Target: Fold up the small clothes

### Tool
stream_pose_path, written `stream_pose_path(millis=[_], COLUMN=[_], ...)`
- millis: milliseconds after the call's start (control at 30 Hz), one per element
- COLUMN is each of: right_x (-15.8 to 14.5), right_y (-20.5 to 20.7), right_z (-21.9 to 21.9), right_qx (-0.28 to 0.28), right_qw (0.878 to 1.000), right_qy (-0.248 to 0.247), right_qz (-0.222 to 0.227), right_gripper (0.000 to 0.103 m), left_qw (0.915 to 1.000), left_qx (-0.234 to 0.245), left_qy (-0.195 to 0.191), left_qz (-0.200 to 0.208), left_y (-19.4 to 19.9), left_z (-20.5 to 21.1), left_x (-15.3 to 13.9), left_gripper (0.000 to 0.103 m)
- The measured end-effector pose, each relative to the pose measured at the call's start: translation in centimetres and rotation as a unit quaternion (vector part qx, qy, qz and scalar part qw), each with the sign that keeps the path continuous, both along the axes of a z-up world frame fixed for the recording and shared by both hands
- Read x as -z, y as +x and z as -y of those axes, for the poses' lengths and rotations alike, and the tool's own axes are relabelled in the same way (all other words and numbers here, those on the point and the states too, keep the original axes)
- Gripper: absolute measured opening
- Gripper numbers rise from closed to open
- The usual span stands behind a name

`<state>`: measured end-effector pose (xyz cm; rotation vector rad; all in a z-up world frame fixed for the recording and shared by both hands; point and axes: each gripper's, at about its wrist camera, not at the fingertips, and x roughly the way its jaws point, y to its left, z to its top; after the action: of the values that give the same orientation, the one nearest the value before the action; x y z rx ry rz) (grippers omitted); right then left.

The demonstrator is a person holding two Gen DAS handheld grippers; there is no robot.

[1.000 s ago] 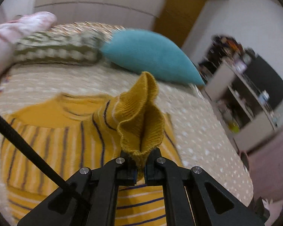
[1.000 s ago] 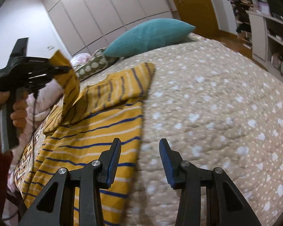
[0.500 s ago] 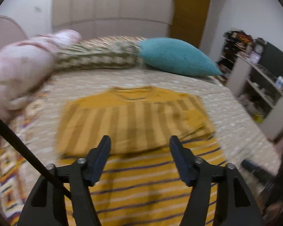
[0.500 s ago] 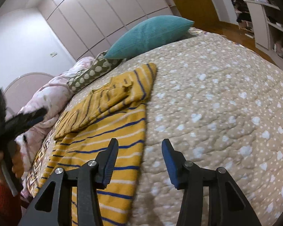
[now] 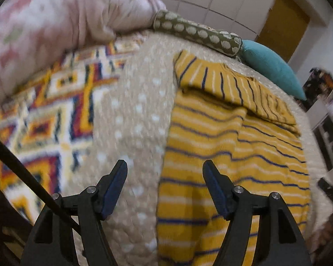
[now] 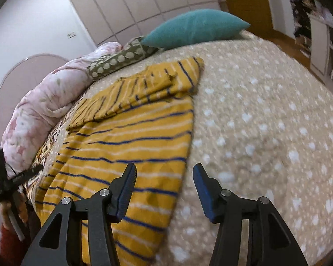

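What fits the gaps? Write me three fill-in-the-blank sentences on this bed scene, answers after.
1. Both the left gripper and the right gripper are ____.
2. The striped sweater is mainly ____ in colour.
3. The plain pillow is ____.

Answers: open; yellow; teal

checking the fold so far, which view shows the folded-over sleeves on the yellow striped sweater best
The right wrist view: the folded sleeves lie sharp across the sweater, both ends visible. The left wrist view shows the same sleeves more blurred and squeezed toward the upper right, far end harder to read.
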<state>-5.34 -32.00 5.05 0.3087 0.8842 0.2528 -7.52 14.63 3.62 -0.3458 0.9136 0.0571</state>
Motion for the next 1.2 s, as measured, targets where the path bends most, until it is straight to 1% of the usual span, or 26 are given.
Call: stream_pose_path(millis=[33, 67, 133, 200, 300, 400, 467, 533, 600, 633, 667, 700, 733, 767, 800, 833, 867, 933, 1000, 1033, 1067, 1100, 1133, 1200], right_x=[0.3, 0.5, 0.2, -1.1, -3.2, -3.8, -3.3, -2.3, -0.7, 0.3, 1.1, 1.6, 2.0, 2.2, 2.2, 2.1, 2.2, 2.2, 1.6, 1.0, 0.4, -0.1, -0.6, -0.8], right_y=[-0.2, -0.2, -0.1, 0.6, 3.5, 8.0, 11.2, 14.1, 16.6, 17.9, 18.6, 19.0, 19.5, 19.8, 19.9, 19.8, 19.9, 19.9, 19.5, 19.0, 18.4, 17.6, 16.5, 14.2], right_z=[0.6, 1.1, 1.7, 1.7, 0.6, -0.6, -1.3, -2.2, -3.0, -3.5, -3.7, -3.9, -4.2, -4.3, -4.1, -3.9, -3.5, -2.8, -2.9, -2.9, -2.5, -2.2, -1.7, -0.8], right_qx=[0.008, 0.016, 0.025, 0.025, 0.021, 0.033, 0.040, 0.040, 0.039, 0.032, 0.029, 0.025, 0.011, 0.001, 0.001, 0.013, 0.030, 0.050, 0.056, 0.060, 0.060, 0.057, 0.050, 0.040], right_qw=[1.000, 1.000, 0.999, 0.999, 0.999, 0.997, 0.997, 0.998, 0.998, 0.999, 0.999, 0.999, 0.999, 0.999, 0.999, 0.998, 0.997, 0.994, 0.992, 0.992, 0.993, 0.994, 0.996, 0.998], right_qy=[0.008, 0.015, 0.027, 0.031, 0.016, -0.013, -0.024, -0.032, -0.039, -0.030, -0.024, -0.020, -0.014, -0.009, -0.010, -0.030, -0.059, -0.081, -0.103, -0.104, -0.098, -0.086, -0.067, -0.040], right_qz=[-0.009, -0.013, -0.010, 0.009, 0.046, 0.062, 0.054, 0.037, 0.005, -0.017, -0.030, -0.035, -0.040, -0.046, -0.048, -0.048, -0.049, -0.053, -0.042, -0.034, -0.027, -0.020, -0.015, -0.019], right_gripper=[0.058, 0.058, 0.058, 0.058, 0.058, 0.056, 0.052, 0.051, 0.051, 0.051, 0.051, 0.043, 0.032, 0.007, 0.006, 0.006, 0.005, 0.004, 0.005, 0.005, 0.011, 0.014, 0.016, 0.027], left_qw=[0.9999, 0.9998, 1.0000, 1.0000, 0.9998, 0.9998, 0.9998, 0.9996, 0.9993, 0.9990, 0.9989, 0.9988, 0.9988, 0.9989, 0.9992, 0.9994, 0.9996, 0.9999, 0.9998, 0.9994, 0.9989, 0.9983, 0.9978, 0.9973], left_qx=[0.003, 0.003, 0.004, 0.008, 0.004, -0.002, -0.003, 0.001, 0.006, 0.009, 0.010, 0.010, 0.011, 0.011, 0.011, 0.011, 0.010, 0.009, 0.008, 0.007, 0.005, 0.005, 0.006, 0.010], left_qy=[-0.016, -0.018, -0.005, 0.004, 0.021, 0.020, 0.020, 0.026, 0.032, 0.039, 0.043, 0.045, 0.045, 0.043, 0.038, 0.032, 0.026, 0.006, -0.015, -0.031, -0.043, -0.056, -0.064, -0.070], left_qz=[-0.005, -0.005, 0.001, 0.003, -0.002, 0.000, 0.003, 0.008, 0.015, 0.018, 0.018, 0.017, 0.014, 0.012, 0.009, 0.009, 0.009, 0.008, 0.011, 0.014, 0.015, 0.016, 0.016, 0.018], left_y=[-0.3, -0.4, -0.9, -1.0, -0.8, -0.6, -0.4, -0.4, -0.5, -0.5, -0.5, -0.5, -0.5, -0.5, -0.5, -0.5, -0.6, -0.8, -1.1, -1.3, -1.5, -1.7, -1.8, -2.2], left_z=[-0.2, -0.1, 0.5, 1.4, 2.3, 2.5, 2.6, 2.9, 3.2, 3.4, 3.5, 3.5, 3.5, 3.5, 3.4, 3.3, 3.2, 2.8, 2.5, 2.2, 2.0, 1.7, 1.5, 1.3], left_x=[0.6, 0.9, 1.2, 1.3, 1.8, 2.2, 2.4, 2.5, 2.7, 2.8, 2.8, 2.7, 2.7, 2.6, 2.5, 2.3, 2.3, 1.9, 1.5, 1.2, 1.0, 0.8, 0.7, 0.4], left_gripper=[0.069, 0.069, 0.068, 0.068, 0.069, 0.075, 0.078, 0.083, 0.086, 0.087, 0.087, 0.087, 0.087, 0.087, 0.087, 0.087, 0.087, 0.087, 0.087, 0.087, 0.087, 0.087, 0.087, 0.087])
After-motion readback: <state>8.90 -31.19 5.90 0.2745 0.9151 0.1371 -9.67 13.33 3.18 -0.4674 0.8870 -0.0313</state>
